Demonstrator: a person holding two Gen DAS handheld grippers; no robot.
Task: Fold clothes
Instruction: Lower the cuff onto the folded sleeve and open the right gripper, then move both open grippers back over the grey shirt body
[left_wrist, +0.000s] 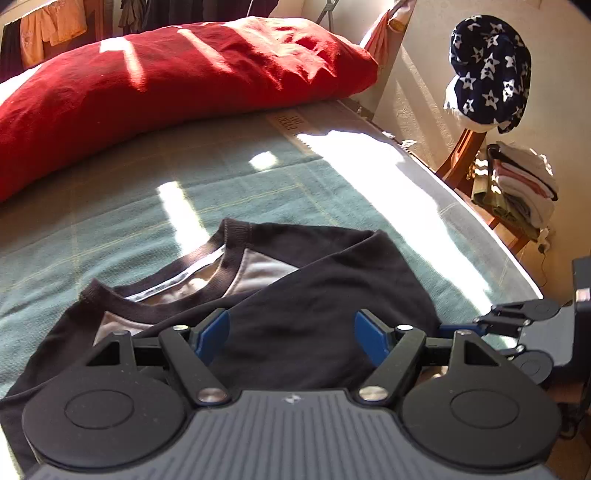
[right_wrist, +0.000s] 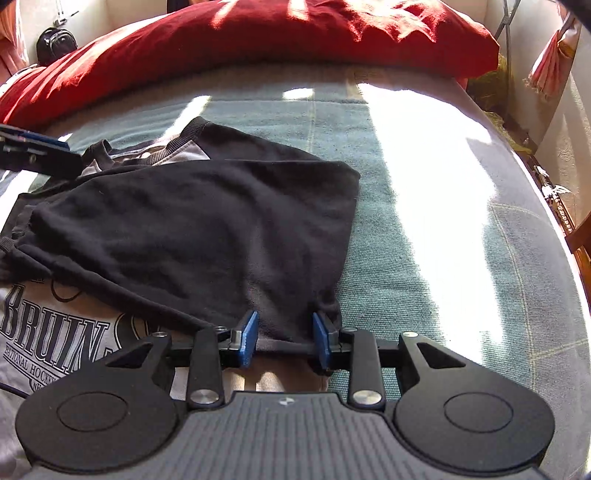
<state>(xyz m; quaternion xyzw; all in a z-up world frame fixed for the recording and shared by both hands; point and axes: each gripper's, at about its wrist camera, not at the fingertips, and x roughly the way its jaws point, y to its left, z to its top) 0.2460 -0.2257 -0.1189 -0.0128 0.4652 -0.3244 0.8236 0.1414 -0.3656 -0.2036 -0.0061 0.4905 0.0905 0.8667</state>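
A black shirt (left_wrist: 332, 280) with a grey front lies on the green blanket (left_wrist: 110, 221) of a bed, ribbed collar (left_wrist: 229, 254) pointing away. My left gripper (left_wrist: 291, 325) hovers open just above its black cloth, nothing between the pads. In the right wrist view the black side of the shirt (right_wrist: 203, 221) is folded over the grey printed front (right_wrist: 55, 332). My right gripper (right_wrist: 284, 332) is shut on a bunched edge of that black cloth. Each gripper shows at the edge of the other's view: right gripper (left_wrist: 476, 323), left gripper (right_wrist: 37, 146).
A long red pillow (left_wrist: 166, 85) runs across the far side of the bed. Right of the bed stands a wooden chair with folded clothes (left_wrist: 517, 184) and a star-patterned cloth (left_wrist: 487, 70) on its back. Bare blanket (right_wrist: 424, 258) lies right of the shirt.
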